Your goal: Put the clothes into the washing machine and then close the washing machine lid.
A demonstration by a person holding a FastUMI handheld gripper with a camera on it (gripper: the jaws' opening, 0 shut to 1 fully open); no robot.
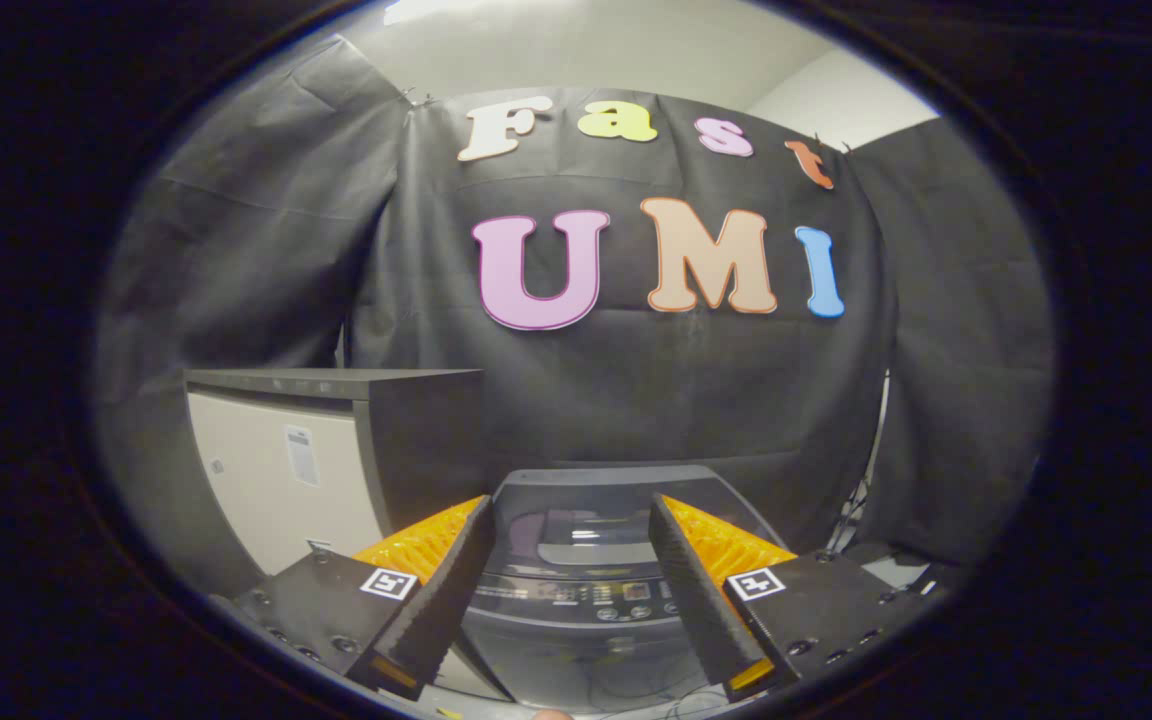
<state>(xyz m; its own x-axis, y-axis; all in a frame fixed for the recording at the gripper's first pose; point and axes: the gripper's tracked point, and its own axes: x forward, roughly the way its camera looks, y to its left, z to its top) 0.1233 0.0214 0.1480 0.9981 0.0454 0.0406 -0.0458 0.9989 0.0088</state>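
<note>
Black cloth hangs all round the booth behind everything, with a pale wall above it. To the left stands a tall cabinet (286, 460) with a dark top and side and a light front panel bearing a small label. Just right of it, and lower, sits the washing machine (586, 580), seen from its front: a dark glossy lid (626, 510) lying flat across its top, a strip of buttons beneath it.

My gripper (571, 580) is spread wide, both fingers well apart and holding nothing. The washing machine lies straight ahead, framed between my fingers and a little beyond their tips, its control strip roughly level with them. I see no clothes from here, so I cannot tell where they lie.

The lid looks down to me, so I judge the step in hand is to reach it and lift it. To do that well I should come in centred, drop toward the lid's front edge and catch it squarely before raising it.
</note>
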